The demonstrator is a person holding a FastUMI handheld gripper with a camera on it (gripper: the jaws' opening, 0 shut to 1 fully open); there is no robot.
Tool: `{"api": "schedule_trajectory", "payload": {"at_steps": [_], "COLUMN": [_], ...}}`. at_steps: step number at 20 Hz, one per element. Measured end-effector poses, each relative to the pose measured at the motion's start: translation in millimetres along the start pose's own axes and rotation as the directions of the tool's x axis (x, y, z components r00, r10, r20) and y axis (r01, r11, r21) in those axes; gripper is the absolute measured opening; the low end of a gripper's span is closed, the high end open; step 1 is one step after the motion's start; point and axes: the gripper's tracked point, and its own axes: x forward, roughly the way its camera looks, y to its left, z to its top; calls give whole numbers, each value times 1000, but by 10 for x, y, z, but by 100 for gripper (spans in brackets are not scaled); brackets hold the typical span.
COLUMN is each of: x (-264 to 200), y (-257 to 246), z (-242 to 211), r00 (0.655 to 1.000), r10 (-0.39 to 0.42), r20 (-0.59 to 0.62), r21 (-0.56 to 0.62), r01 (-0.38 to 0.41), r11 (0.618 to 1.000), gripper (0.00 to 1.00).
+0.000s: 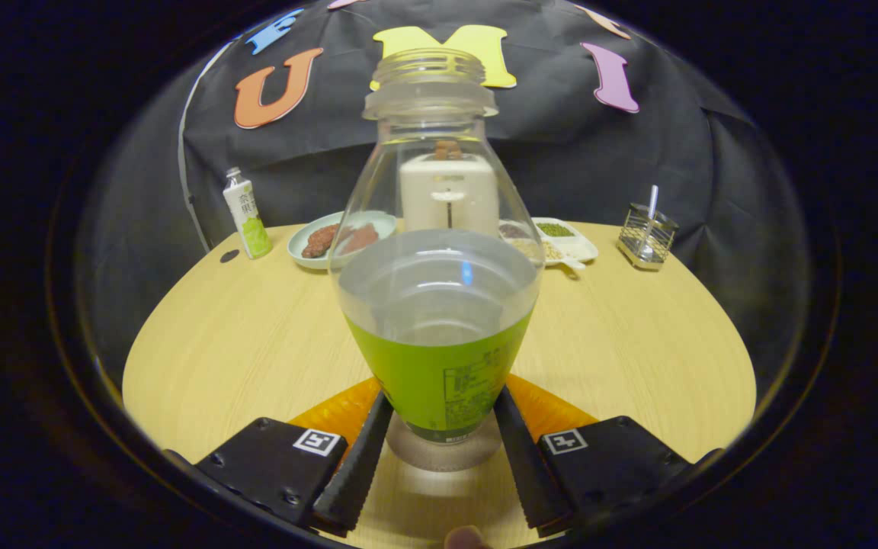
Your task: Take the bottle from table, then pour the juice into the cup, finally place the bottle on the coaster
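Note:
A clear, uncapped bottle (439,305) with a green label stands upright between my fingers, about half full of pale liquid. My gripper (443,450) is shut on it, one finger (363,457) on each side of the label's lower part. An orange coaster (332,412) lies on the wooden table (241,343) just beyond the fingers, showing on both sides of the bottle's lower part. I cannot tell whether the bottle's base rests on the table or hangs just above it.
At the table's far edge stand a small white-and-green carton (245,213), a plate of brown food (332,238), a white boxy appliance (448,191) seen through the bottle, a white divided dish of grains (565,242) and a wire holder with a spoon (646,238).

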Motion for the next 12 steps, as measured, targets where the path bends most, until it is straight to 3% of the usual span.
{"api": "schedule_trajectory", "payload": {"at_steps": [12], "x": [-99], "y": [37], "z": [-47], "r00": [1000], "r10": [21], "r20": [-10], "r21": [10], "r01": [-21], "r11": [1000], "gripper": [84]}}
